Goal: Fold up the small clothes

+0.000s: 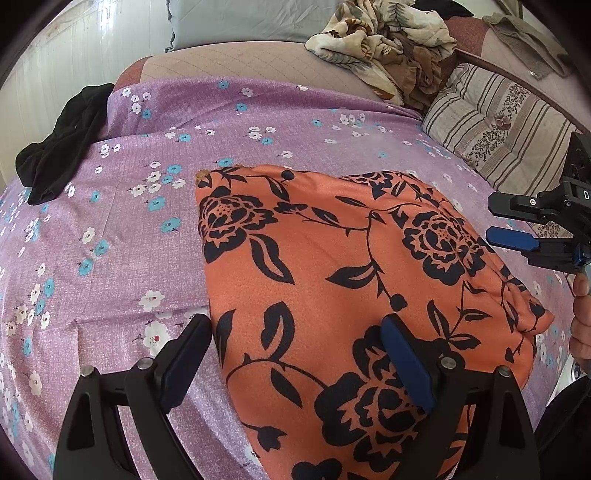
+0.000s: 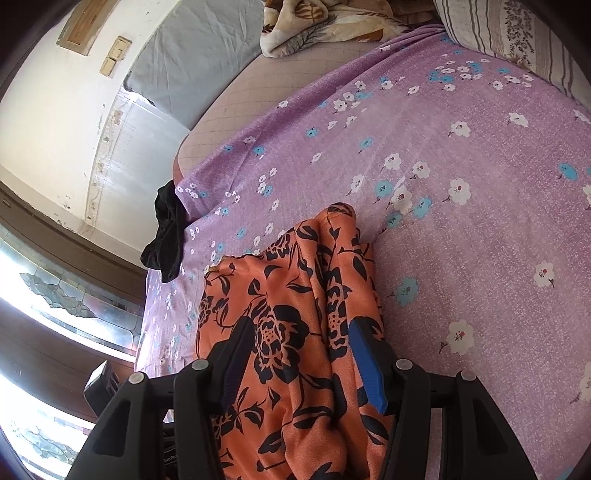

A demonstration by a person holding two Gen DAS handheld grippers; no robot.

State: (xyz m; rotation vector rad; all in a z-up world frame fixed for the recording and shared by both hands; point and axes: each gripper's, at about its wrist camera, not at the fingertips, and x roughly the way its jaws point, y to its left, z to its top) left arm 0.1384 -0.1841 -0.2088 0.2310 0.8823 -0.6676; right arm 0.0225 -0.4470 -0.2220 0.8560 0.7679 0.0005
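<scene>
An orange garment with a black flower print (image 1: 332, 258) lies mostly flat on the purple flowered sheet (image 1: 110, 240). My left gripper (image 1: 295, 354) hovers wide open over the garment's near left edge, one finger above the sheet and the blue-padded one above the cloth. At the right edge of the left wrist view, my right gripper (image 1: 490, 220) is held by a hand, jaws apart with nothing between them. In the right wrist view the right gripper (image 2: 301, 354) stands open above the garment's (image 2: 280, 295) bunched, rippled side, the cloth lying beneath the fingers.
A black garment (image 1: 62, 147) (image 2: 166, 236) lies at the sheet's left edge. A crumpled beige leaf-print blanket (image 1: 388, 40), a striped pillow (image 1: 498, 129) and a grey pillow (image 1: 240, 18) sit at the far side of the bed. A wall and window show at the left of the right wrist view.
</scene>
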